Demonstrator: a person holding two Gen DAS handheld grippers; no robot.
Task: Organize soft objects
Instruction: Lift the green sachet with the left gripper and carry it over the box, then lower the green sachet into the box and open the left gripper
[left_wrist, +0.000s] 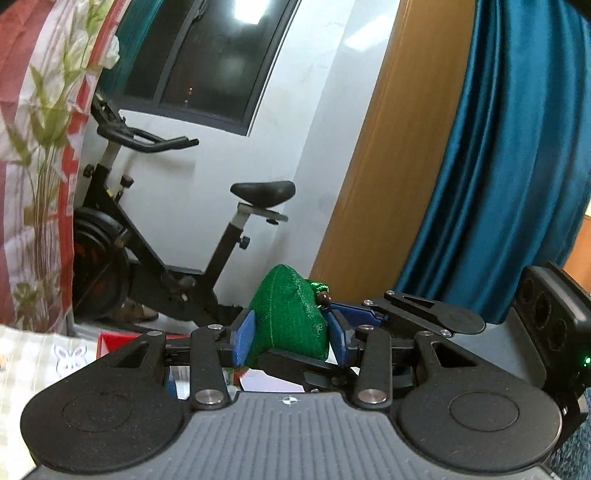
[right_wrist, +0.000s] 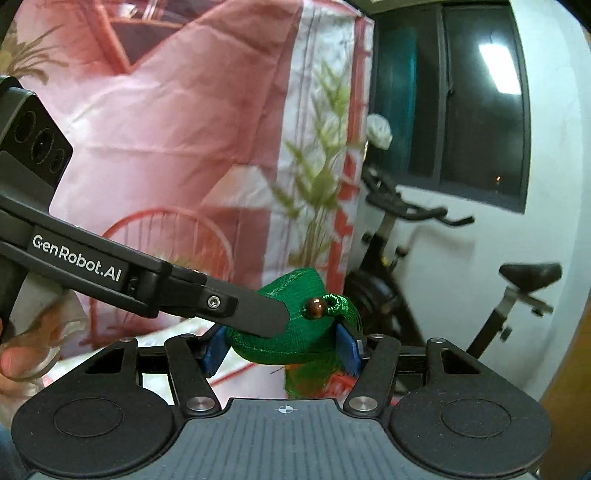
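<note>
I had the green pouch (left_wrist: 290, 317) pinched in both claws at once, held up in the air with the room behind it. In the left wrist view my left claw (left_wrist: 291, 338) squeezed it between the blue pads (left_wrist: 245, 341), the pouch standing up just past 12 o'clock from the claw's body. My right claw (left_wrist: 417, 314) came in from 3 o'clock, its finger lying across under the pouch.

In the right wrist view my right claw (right_wrist: 282, 349) gripped the same pouch (right_wrist: 291, 332) between its blue pads (right_wrist: 214, 350). A brown bead (right_wrist: 315, 307) and a green cord loop (right_wrist: 334, 304) sat on top of the pouch, toward 1 o'clock. My left claw (right_wrist: 258, 314) reached in from 9 o'clock, a black finger pressed on the pouch's near side.

Behind it hung a pink floral cloth (right_wrist: 177, 129) at 11 o'clock. An exercise bike (right_wrist: 424, 266) stood at 2 o'clock under a dark window (right_wrist: 472, 99). A blue curtain (left_wrist: 509, 147) filled 2 o'clock in the left view.
</note>
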